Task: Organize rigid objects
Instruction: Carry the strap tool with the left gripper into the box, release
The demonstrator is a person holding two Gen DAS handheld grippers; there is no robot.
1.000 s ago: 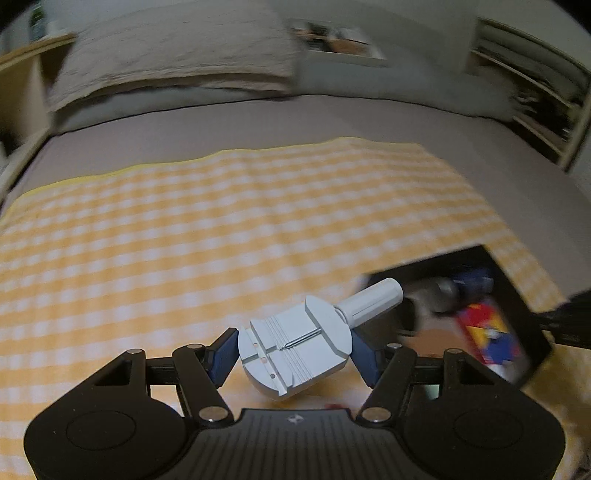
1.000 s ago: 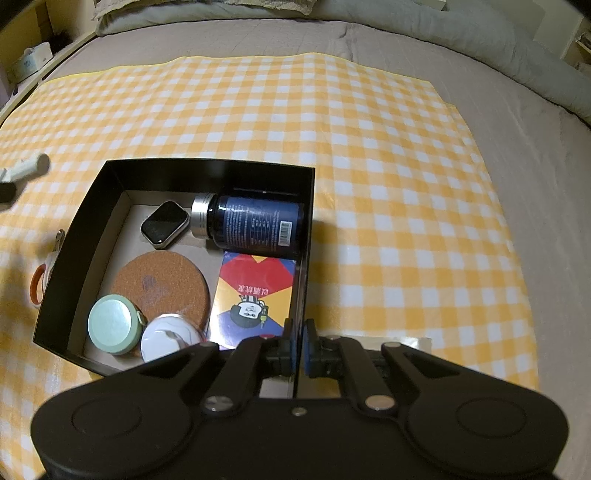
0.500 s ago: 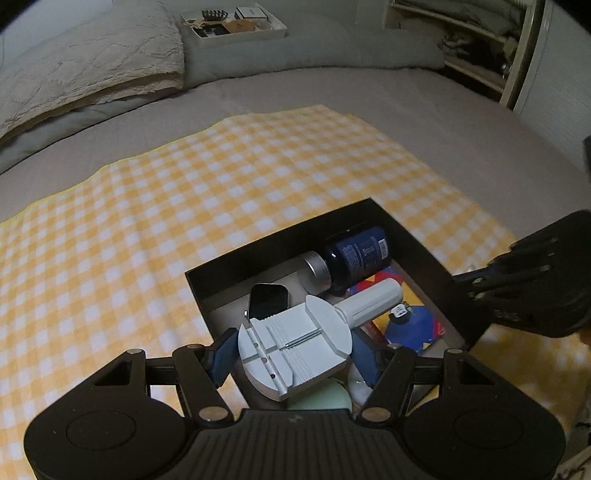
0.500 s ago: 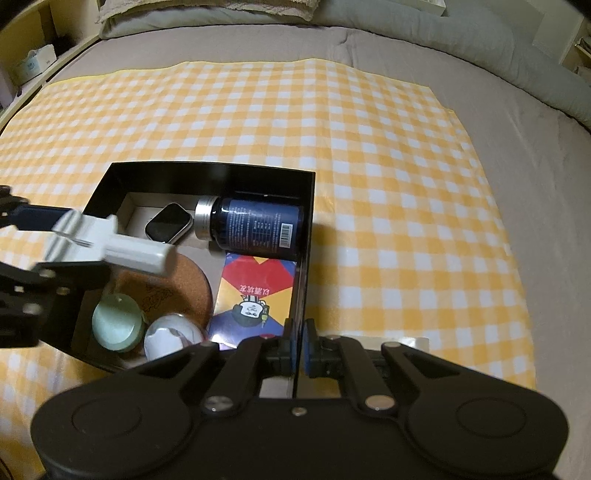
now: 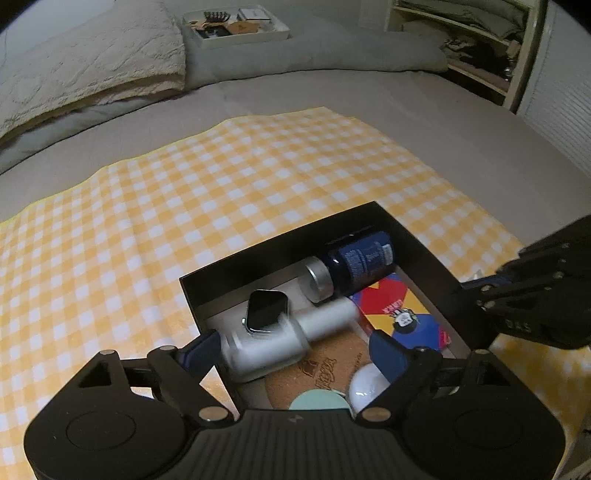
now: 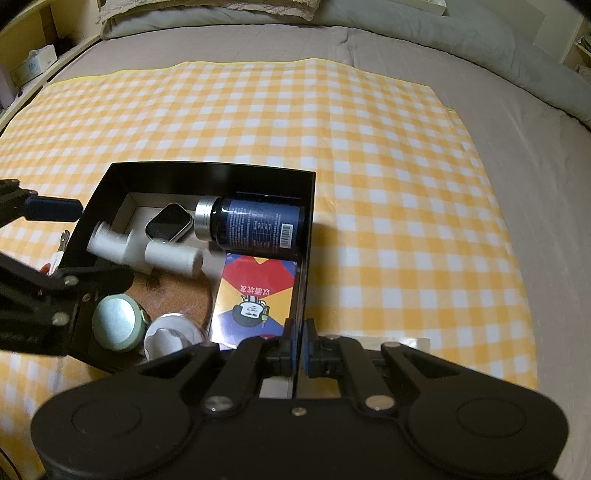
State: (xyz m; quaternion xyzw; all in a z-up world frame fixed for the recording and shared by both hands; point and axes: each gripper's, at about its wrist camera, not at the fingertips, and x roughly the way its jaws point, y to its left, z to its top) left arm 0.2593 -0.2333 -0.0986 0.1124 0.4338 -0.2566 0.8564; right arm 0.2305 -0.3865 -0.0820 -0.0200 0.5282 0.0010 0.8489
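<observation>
The white watch-strap tool (image 5: 273, 343) (image 6: 144, 251) lies blurred in the left part of the black box (image 5: 280, 240) (image 6: 207, 173), over the cork coaster (image 6: 177, 291) and beside the smartwatch (image 6: 168, 223). My left gripper (image 5: 295, 349) hangs over it with its jaws opening, and the pads no longer press on the tool. My right gripper (image 6: 301, 343) is shut on the box's right wall. Also in the box are a dark blue bottle (image 6: 255, 232), a colourful card pack (image 6: 255, 299), a green round tin (image 6: 116, 323) and a white round lid (image 6: 170, 338).
The box sits on a yellow checked cloth (image 6: 369, 147) spread over a grey bed. A small orange-handled item (image 6: 59, 254) lies outside the box's left wall. Pillows and a white tray (image 5: 236, 26) lie at the head of the bed, with shelves (image 5: 480, 55) at the right.
My left gripper carried the white tool over the box, then spread its fingers. The tool dropped out of the grip into the box. The right gripper kept still on the wall.
</observation>
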